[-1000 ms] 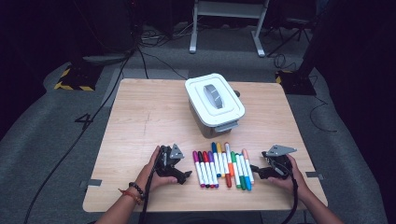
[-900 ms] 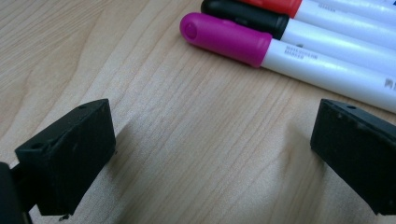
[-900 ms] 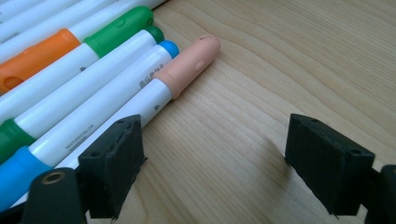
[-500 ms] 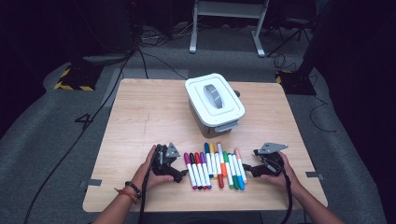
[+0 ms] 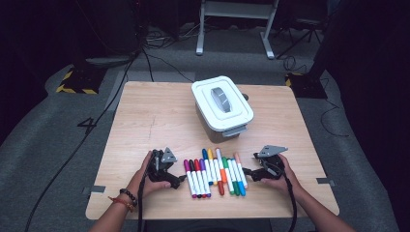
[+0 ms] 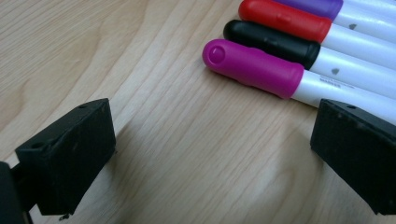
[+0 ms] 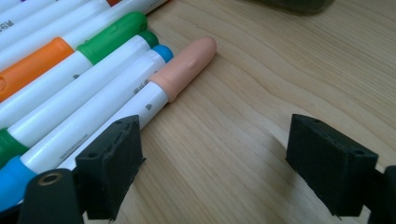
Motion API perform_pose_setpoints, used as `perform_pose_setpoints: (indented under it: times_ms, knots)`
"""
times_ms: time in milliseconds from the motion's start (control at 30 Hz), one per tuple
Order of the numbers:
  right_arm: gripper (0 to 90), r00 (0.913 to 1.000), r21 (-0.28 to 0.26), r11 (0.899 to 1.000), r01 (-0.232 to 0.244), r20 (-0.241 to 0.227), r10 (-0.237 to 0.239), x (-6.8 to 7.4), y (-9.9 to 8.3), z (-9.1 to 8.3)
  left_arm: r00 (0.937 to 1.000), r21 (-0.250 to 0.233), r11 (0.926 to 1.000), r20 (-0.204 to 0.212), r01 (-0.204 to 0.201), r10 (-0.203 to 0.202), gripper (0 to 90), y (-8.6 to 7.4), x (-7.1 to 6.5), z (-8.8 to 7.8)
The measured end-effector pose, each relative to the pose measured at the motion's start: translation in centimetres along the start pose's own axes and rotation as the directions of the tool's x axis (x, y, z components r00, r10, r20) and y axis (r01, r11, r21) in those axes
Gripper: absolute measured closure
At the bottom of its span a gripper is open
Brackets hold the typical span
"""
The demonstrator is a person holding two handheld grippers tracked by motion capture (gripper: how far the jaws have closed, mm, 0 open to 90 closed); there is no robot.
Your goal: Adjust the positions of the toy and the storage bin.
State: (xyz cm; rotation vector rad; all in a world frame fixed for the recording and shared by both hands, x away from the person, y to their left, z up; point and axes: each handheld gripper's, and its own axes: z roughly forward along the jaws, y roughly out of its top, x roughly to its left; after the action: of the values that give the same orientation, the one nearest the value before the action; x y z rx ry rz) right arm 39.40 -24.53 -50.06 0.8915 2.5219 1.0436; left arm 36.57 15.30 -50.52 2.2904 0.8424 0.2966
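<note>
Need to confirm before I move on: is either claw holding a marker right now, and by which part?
Neither holds anything. The left claw is open over bare table beside the magenta marker; the right claw is open beside the peach marker.

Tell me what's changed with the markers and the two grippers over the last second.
The left gripper and right gripper closed in from both sides, squeezing the row of coloured felt-tip markers tighter and shifting it slightly left. Both jaws remain open, holding nothing. The white lidded plastic box and the light wooden table stayed put.
</note>
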Motion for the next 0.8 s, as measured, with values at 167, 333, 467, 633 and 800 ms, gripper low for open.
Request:
perform_pose_setpoints:
  times_ms: [167,333,467,633,800]
  knots:
    - [18.5,0.9998,-0.001,1.0,0.014,-0.014,-0.014,0.4,0.8,0.8,1.0,-0.002,1.0,-0.005,0.006,-0.006,0.3,-0.7,0.5,-0.6]
    - [18.6,0.9996,-0.013,1.0,0.019,-0.021,-0.019,0.9,1.4,1.5,1.0,-0.001,1.0,0.001,0.0,0.0,0.3,-1.0,0.9,-0.9]
    - [18.3,0.9996,-0.013,1.0,0.017,-0.021,-0.017,0.9,1.8,1.9,1.0,-0.002,1.0,0.003,-0.004,0.004,0.3,-1.4,1.1,-1.2]
    - [20.2,0.9997,-0.013,1.0,0.011,-0.019,-0.011,0.9,1.7,1.8,1.0,-0.001,1.0,-0.003,0.003,-0.003,0.3,-1.8,1.4,-1.6]
    - [24.4,0.9991,-0.033,0.999,-0.02,-0.038,0.018,0.2,1.2,1.1,0.9999,0.0,0.9999,-0.011,0.011,-0.011,0.3,-2.0,1.4,-1.8]
